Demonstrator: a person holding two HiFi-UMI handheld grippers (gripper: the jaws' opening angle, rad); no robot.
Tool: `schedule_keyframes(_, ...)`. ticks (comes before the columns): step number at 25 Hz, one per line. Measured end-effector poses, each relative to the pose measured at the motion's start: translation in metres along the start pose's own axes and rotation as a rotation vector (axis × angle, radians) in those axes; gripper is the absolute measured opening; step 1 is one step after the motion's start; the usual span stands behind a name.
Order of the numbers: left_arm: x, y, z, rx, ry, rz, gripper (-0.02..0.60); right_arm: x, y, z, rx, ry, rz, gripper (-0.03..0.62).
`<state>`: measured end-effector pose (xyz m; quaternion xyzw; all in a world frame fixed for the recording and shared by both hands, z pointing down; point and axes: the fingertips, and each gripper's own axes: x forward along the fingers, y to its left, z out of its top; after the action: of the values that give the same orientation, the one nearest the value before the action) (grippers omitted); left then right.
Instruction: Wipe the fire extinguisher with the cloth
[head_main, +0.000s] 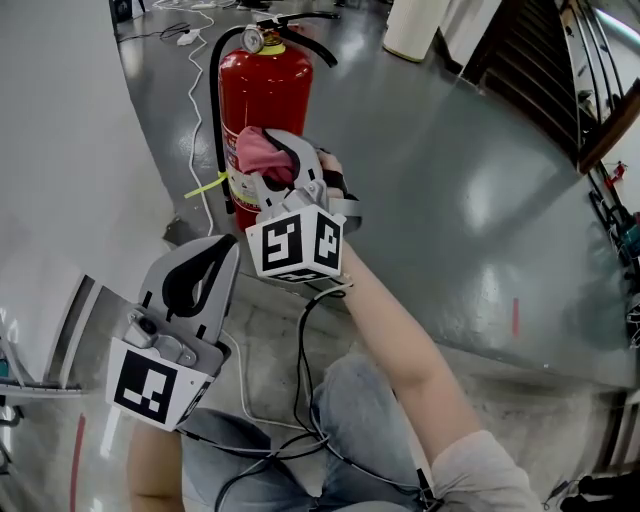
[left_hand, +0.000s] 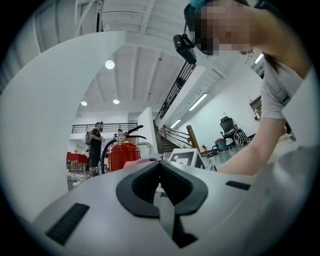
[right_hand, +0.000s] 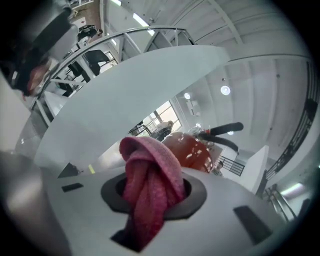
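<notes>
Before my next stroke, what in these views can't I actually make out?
1. Head view: whether the pink terry cloth touches the red metal fire extinguisher; the right claw covers that spot.
2. Head view: the extinguisher's base, behind that claw.
3. Head view: the reading on the round pressure gauge, too small.
4. Left gripper view: the extinguisher's lower body, behind the shut left claw.

right claw (head_main: 272, 150) out front, jaws clamped on pink cloth (head_main: 252, 152), bare forearm (head_main: 400, 335) stretched forward. left claw (head_main: 215, 260) lower, nearer body, jaws pressed together, nothing between, tips angled up.
</notes>
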<state>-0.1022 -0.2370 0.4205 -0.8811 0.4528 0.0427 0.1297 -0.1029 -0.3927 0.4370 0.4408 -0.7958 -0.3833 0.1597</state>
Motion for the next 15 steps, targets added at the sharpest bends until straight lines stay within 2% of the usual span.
schedule_keyframes(7, -0.004, 0.002, 0.007, -0.001, -0.009, 0.011, 0.008, 0.004, -0.058, 0.052, 0.003, -0.072, -0.089, 0.100)
schedule_keyframes(12, -0.008, 0.004, 0.003, -0.010, -0.010, 0.020, 0.008, 0.004, -0.082, 0.062, 0.003, -0.089, -0.143, 0.100)
schedule_keyframes(15, -0.009, 0.004, 0.000, -0.020, -0.010, 0.023, 0.008, 0.005, -0.078, 0.062, -0.014, -0.103, -0.149, 0.098)
